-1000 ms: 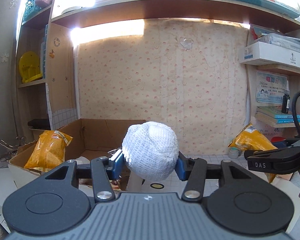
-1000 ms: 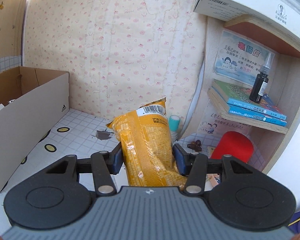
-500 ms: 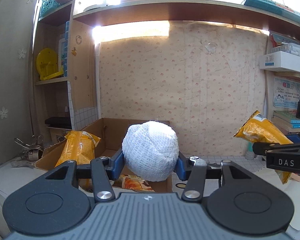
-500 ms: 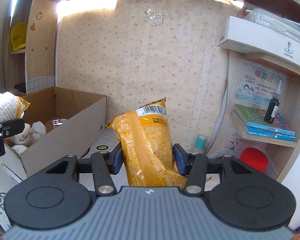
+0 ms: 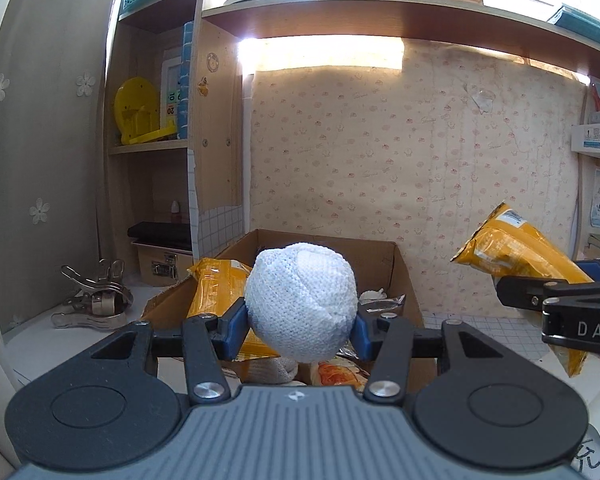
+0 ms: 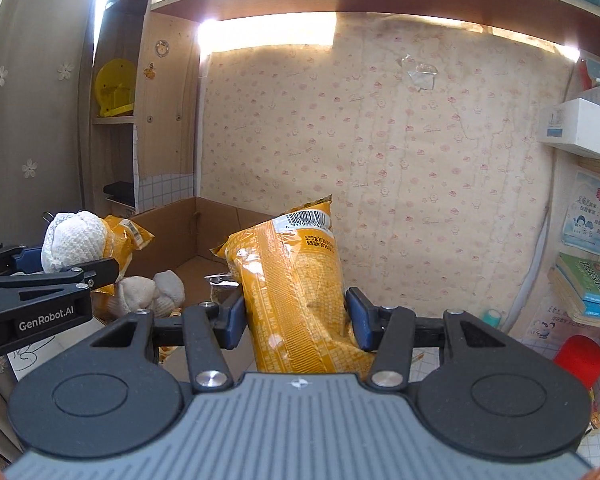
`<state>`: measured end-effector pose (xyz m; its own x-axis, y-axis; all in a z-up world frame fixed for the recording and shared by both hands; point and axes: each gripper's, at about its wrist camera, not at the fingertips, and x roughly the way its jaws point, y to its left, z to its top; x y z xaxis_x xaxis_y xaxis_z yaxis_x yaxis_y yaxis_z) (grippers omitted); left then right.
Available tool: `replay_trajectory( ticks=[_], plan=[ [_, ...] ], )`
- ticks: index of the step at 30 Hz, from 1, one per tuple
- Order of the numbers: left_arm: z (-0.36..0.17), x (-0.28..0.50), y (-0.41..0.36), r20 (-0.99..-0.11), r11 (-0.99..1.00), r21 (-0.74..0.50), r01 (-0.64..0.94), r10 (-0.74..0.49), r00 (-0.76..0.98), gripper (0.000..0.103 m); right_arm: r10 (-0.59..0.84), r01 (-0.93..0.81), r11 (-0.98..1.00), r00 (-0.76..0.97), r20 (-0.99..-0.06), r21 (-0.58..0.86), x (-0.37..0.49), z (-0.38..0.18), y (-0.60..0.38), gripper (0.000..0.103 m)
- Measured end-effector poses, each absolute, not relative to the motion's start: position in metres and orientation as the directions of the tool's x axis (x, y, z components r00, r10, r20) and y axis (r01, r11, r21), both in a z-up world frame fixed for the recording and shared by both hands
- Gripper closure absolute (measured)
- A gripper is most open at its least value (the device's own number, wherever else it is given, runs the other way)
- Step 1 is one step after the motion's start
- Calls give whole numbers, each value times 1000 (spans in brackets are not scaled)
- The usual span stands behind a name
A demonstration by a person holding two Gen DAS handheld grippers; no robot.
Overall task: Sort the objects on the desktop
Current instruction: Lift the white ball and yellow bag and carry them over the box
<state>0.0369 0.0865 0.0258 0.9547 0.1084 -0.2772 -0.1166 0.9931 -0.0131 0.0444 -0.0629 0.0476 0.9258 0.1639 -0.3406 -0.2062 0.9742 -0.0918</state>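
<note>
- left tool (image 5: 300, 322) clamps a white knitted ball (image 5: 301, 301) between its blue pads, held above the near edge of the cardboard box (image 5: 400, 264).
- right tool (image 6: 296, 320) grips a yellow snack bag (image 6: 296, 284) low on its body, upright, at 3 o'clock of the box and outside it.
- the box already holds another yellow bag (image 5: 216, 288), a cream sock bundle (image 6: 150, 290) and foil wrappers; free room looks tight.
- risk: the ball is round and soft, so on release it may roll off the heap and over the low front wall onto the counter (image 5: 60, 340).
- risk: the two tools sit close; both heading for the box at once could knock together.
- risk: the bag is slick and pinched near its base, so it may tip or slide out if swung fast.
</note>
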Motion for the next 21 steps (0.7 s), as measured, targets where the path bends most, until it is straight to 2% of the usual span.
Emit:
replay_trajectory(
  ticks=[12,21],
  plan=[
    [25,47,115,-299,986,-11,-169,158,941,49,257,-309,946,902,-346,-102,59,55,-14,52],
    [22,53,128,-308,983,-17,-183,169,936,49,270,-334,934,892,-362,-127,68,55,6,52]
  ],
)
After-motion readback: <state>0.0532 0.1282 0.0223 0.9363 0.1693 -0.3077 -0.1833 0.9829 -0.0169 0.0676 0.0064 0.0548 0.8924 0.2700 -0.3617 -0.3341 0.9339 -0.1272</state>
